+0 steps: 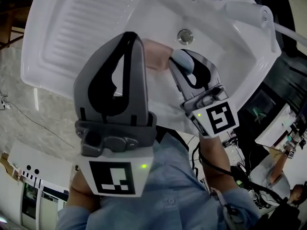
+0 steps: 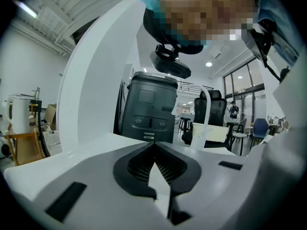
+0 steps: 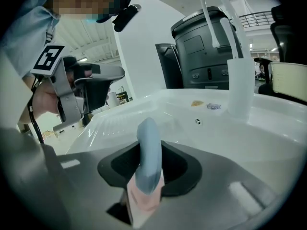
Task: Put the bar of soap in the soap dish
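Observation:
My right gripper hangs over the white sink. It is shut on a rounded blue-grey bar of soap that stands on edge between the jaws. A pink flat-sided piece sits against the soap's lower side; whether it is the soap dish I cannot tell. My left gripper is just left of it, higher and nearer to me. Its tips meet with nothing between them, and it also shows in the right gripper view.
The sink has a ribbed drainboard at the left, a metal drain and a white faucet at the far right. A pale stone counter runs along its left side. A dark grey machine stands beyond the sink.

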The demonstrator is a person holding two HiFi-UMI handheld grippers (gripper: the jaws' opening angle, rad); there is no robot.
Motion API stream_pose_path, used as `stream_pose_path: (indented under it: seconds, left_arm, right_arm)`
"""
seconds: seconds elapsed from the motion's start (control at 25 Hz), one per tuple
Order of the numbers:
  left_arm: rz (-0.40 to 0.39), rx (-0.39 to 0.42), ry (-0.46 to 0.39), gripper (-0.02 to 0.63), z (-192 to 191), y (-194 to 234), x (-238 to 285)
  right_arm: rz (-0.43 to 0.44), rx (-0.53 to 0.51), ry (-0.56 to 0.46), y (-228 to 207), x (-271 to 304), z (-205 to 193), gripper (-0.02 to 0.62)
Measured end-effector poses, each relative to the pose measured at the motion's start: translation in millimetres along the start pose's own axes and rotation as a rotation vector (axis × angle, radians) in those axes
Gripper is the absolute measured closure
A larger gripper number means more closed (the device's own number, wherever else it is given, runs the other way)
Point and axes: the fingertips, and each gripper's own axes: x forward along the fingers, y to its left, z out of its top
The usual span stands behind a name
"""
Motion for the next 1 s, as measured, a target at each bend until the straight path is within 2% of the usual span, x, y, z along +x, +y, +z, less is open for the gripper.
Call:
stream_pose_path:
  seconds: [0.76, 1.0]
  left_arm:
    - [0.029, -0.035, 0.054, 0.6, -21.8, 27.2, -1.1]
    - [0.033, -0.046, 0.07, 0.6, -26.0, 30.8, -0.1]
  right_arm:
    - [0.098, 0.016, 0.121, 15.3, 43.5, -47.1, 0.479]
    - [0.166, 0.001, 0.196, 22.0, 53.4, -67.0, 0.479]
